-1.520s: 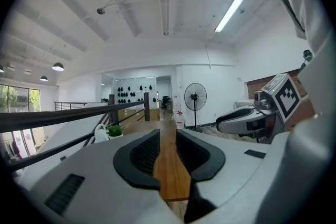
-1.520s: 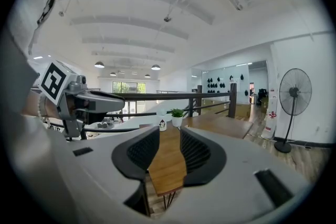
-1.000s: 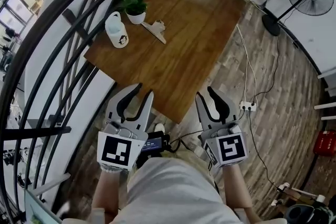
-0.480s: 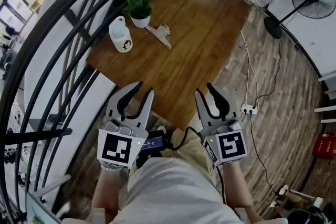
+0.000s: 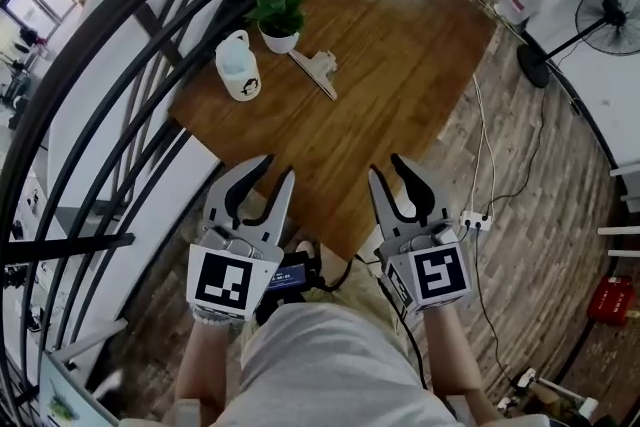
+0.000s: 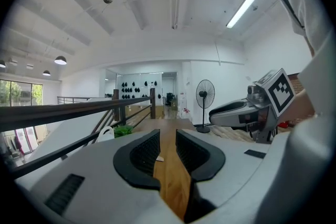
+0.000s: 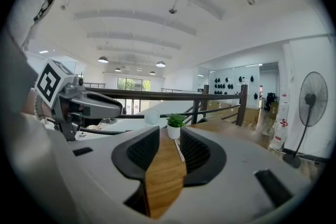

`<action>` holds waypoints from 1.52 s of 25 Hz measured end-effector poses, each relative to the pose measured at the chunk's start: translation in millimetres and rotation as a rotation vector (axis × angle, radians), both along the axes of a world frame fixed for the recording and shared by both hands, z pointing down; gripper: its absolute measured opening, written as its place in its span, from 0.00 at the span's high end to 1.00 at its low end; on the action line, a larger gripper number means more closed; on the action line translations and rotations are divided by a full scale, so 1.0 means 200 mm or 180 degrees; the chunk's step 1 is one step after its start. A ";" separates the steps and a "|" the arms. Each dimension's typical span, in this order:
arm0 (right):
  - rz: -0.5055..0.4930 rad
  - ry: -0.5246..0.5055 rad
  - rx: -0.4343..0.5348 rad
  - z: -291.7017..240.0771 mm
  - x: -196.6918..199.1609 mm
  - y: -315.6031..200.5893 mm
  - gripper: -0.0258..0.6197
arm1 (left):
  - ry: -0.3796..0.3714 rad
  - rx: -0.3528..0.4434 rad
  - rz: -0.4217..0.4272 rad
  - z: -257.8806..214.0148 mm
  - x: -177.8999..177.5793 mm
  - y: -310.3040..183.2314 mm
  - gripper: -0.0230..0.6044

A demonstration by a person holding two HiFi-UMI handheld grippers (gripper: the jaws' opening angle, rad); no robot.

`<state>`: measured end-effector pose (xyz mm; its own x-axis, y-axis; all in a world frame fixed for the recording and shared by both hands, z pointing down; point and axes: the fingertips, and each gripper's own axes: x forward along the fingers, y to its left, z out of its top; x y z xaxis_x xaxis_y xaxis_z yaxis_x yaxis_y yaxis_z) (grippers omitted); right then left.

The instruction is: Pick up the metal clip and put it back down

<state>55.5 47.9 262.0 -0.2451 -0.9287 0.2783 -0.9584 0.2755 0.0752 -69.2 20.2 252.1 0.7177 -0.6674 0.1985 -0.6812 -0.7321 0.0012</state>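
Both open and empty, left tool, right tool, metal clip well ahead on table

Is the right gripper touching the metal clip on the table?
Apart. The head view shows the metal clip far up the table, with bare wood between it and the right gripper, whose open jaws hold nothing.

Brown rectangular wooden table, three things grouped on it.
A small green plant in a round white pot stood near the table's edge. A white handled ceramic cup stood just left of the plant, and a flat silver metal clip lay just beside it, toward the right.
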 end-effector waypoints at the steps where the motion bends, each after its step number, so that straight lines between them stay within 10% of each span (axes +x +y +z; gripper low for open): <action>1: -0.0023 -0.0001 -0.0020 0.01 0.01 -0.02 0.77 | -0.0005 -0.0011 -0.0023 0.01 0.01 -0.02 0.81; 38: -0.0564 -0.0130 -0.0608 0.61 0.19 -0.88 0.77 | -0.0198 -0.0509 -0.0605 0.63 0.16 -0.75 0.81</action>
